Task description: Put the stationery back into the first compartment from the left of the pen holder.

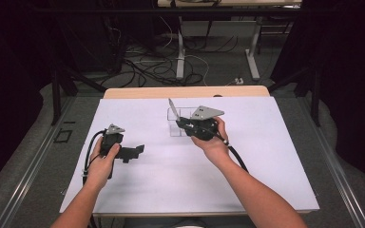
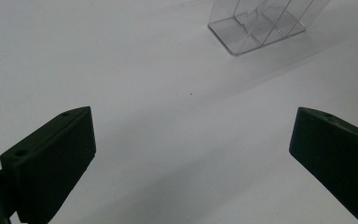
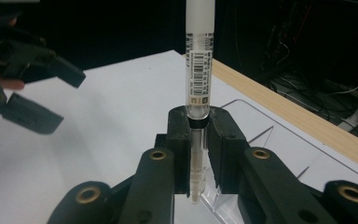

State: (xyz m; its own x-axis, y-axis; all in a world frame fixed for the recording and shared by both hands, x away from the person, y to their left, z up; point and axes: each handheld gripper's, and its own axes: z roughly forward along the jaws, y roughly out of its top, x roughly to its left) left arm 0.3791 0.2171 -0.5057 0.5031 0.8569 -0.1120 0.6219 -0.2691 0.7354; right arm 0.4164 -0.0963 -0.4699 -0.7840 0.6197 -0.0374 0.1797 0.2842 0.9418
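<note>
I am looking along the right gripper (image 3: 198,140) first: its jaws are clamping a pen (image 3: 198,70) near its lower end, pads pressing on the clear barrel just under a dark band. Most of the pen is standing above the jaws, white upper body and barcode label facing me. I am judging it light, stiff and smooth, a hard plastic tube that could slide or swing with so much length above the pads; a hold nearer the middle would steady it.

Just beyond and below the jaws, the clear plastic organizer (image 3: 261,135) is sitting on the white table (image 3: 112,116). I am judging it light, rigid and easily nudged, its thin dividers brittle.

Farther off, the left gripper (image 1: 135,153) is resting low over the table, jaws spread wide with nothing between them; the organizer (image 2: 256,28) is lying well ahead of them.
</note>
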